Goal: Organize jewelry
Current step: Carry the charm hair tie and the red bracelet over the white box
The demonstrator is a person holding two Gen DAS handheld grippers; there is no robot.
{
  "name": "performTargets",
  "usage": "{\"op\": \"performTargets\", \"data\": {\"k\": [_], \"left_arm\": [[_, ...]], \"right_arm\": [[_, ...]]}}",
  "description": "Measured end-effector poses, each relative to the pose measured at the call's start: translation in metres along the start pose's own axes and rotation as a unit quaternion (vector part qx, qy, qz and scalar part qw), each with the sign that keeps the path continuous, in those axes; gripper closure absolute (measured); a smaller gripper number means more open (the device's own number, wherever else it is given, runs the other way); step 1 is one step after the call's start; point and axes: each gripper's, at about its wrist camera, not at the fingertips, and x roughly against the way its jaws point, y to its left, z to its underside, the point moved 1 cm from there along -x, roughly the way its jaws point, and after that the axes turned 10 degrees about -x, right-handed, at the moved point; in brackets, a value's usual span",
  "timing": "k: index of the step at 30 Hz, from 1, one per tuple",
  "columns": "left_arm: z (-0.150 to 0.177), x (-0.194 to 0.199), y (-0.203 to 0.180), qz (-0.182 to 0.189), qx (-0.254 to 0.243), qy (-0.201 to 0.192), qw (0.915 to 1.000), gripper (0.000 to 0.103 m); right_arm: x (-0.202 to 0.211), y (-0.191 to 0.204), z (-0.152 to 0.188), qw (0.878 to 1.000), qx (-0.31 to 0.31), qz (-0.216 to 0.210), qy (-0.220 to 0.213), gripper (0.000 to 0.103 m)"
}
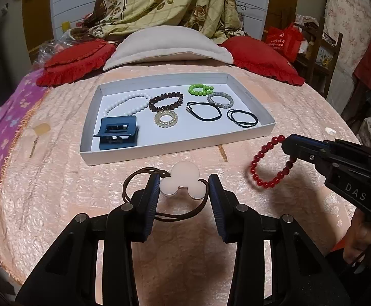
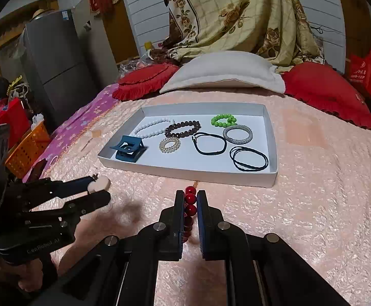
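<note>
Right tongs pinch red bracelet; white tray ahead.

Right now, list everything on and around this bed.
white cardboard tray: 1, white, on the pink quilt
white bead necklace: 1, tray, left rear
dark brown bead bracelet: 1, tray, centre rear
green bead bracelet: 1, tray, rear
silver mesh bangle: 1, tray, right
clear coil hair tie: 1, tray, centre
black hair ties: 2, tray, front right
blue claw clip: 1, tray, front left
red bead bracelet: 1, held off the quilt
brown hair tie with pale mouse-shaped charm: 1, between the left fingers
red cushions: 2, flanking the beige pillow
left gripper: around the charm
right gripper: clamped on red beads
</note>
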Motion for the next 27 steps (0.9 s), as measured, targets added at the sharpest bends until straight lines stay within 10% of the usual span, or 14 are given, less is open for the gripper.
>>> {"op": "performTargets", "data": {"k": [18,27], "left_arm": [[-0.006,0.001,0.009,0.003,0.02,-0.001,0.9998,0.065],[-0.056,-0.017,0.033,0.011,0.032,-0.038,0.9987,0.065]], "right_arm": [[0.004,-0.001,-0.006,1.0,-0.008,0.009,-0.008,0.095],[-0.004,-0.011,-0.061,0.999,-0.042,-0.016,-0.026,0.095]]}}
